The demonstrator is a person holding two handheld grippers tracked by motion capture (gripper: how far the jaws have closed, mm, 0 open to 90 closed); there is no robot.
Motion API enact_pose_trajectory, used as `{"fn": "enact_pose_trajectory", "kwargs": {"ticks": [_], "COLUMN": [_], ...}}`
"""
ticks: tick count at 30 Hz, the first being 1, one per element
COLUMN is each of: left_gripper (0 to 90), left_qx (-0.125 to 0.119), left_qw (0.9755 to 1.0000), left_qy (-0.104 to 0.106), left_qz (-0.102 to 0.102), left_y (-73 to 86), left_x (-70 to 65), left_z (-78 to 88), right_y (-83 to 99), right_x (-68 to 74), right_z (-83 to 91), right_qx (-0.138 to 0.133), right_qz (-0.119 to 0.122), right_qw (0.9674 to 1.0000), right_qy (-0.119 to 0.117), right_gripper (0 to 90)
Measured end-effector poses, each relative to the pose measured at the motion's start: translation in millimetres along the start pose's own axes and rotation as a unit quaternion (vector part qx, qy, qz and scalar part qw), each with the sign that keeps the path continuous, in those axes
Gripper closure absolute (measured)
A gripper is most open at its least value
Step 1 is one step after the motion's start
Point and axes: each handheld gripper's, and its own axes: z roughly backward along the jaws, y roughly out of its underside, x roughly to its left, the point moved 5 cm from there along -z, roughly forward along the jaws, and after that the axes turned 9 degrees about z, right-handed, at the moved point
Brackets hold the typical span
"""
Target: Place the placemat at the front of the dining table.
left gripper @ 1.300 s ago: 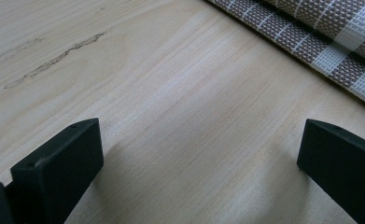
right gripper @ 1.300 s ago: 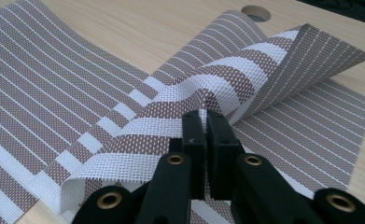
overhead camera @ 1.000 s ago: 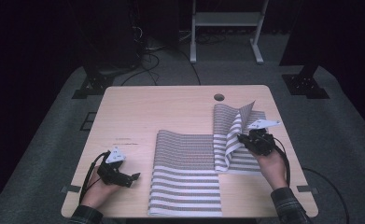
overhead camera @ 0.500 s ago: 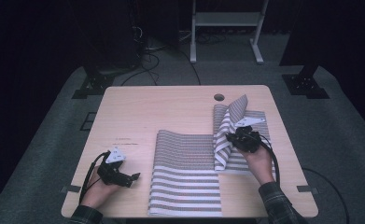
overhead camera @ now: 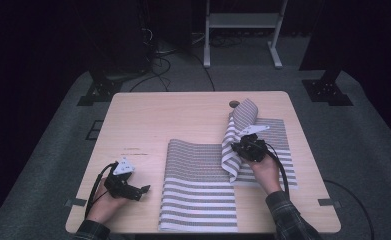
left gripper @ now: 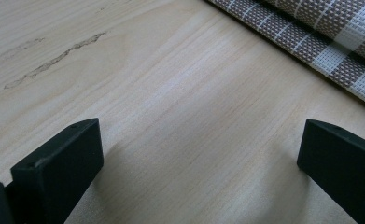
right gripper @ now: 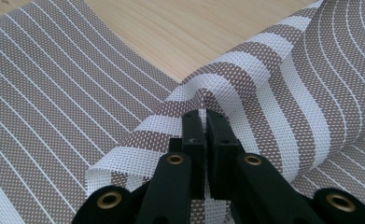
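A brown-and-white striped woven mat [overhead camera: 198,195] lies flat across the middle of the wooden table [overhead camera: 173,115]. Its right part is lifted into a standing fold [overhead camera: 239,131]. My right gripper [overhead camera: 244,149] is shut on that raised edge. In the right gripper view the jaws of the right gripper [right gripper: 206,122] are pinched together on the mat [right gripper: 273,84], which curls over them. My left gripper [overhead camera: 142,190] rests open on bare wood at the front left, a little left of the mat. In the left gripper view the left gripper [left gripper: 199,154] holds nothing, and the mat's edge [left gripper: 320,32] runs across the upper right.
A round hole [overhead camera: 234,104] sits in the tabletop near the far edge, just behind the raised fold. Bare wood covers the back and the left of the table. Black stands and cables are on the grey floor [overhead camera: 58,150] beyond the table.
My right gripper has moved left with the mat's edge, and the raised fold leans further toward the middle. The left gripper has stayed in place.
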Motion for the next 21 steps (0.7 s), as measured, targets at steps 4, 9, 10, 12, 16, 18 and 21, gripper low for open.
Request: {"fn": "enact_pose_trajectory", "kwargs": {"ticks": [4, 9, 10, 12, 16, 18, 21], "left_gripper": [0.0, 0.0, 0.0, 0.0, 0.0, 0.0, 0.0], "left_qx": [0.0, 0.0, 0.0, 0.0, 0.0, 0.0, 0.0], "left_qw": [1.0, 1.0, 1.0, 1.0, 1.0, 1.0, 1.0], "left_qy": [0.0, 0.0, 0.0, 0.0, 0.0, 0.0, 0.0], "left_qz": [0.0, 0.0, 0.0, 0.0, 0.0, 0.0, 0.0], "left_y": [0.0, 0.2, 0.2, 0.2, 0.2, 0.2, 0.2], "left_x": [-0.1, -0.4, -0.5, -0.5, -0.5, -0.5, -0.5], "left_z": [0.0, 0.1, 0.1, 0.1, 0.1, 0.1, 0.1], "right_y": [-5.6, -16.2, -18.1, -21.4, -25.9, -27.9, -31.1], "right_x": [6.5, 13.9, 15.5, 17.9, 22.8, 25.6, 28.7], "right_z": [-3.1, -5.0, -5.4, -7.2, -10.5, -12.4, -14.4], "right_qx": [-0.006, -0.011, -0.011, -0.013, -0.018, -0.019, -0.02], "right_qz": [0.002, 0.015, 0.015, 0.019, 0.02, 0.024, 0.026], "right_qw": [1.0, 0.9997, 0.9997, 0.9996, 0.9994, 0.9993, 0.9991], "right_qy": [-0.006, -0.014, -0.015, -0.016, -0.022, -0.024, -0.028], "right_gripper": [87.2, 87.2, 87.2, 87.2, 87.2, 87.2, 87.1]}}
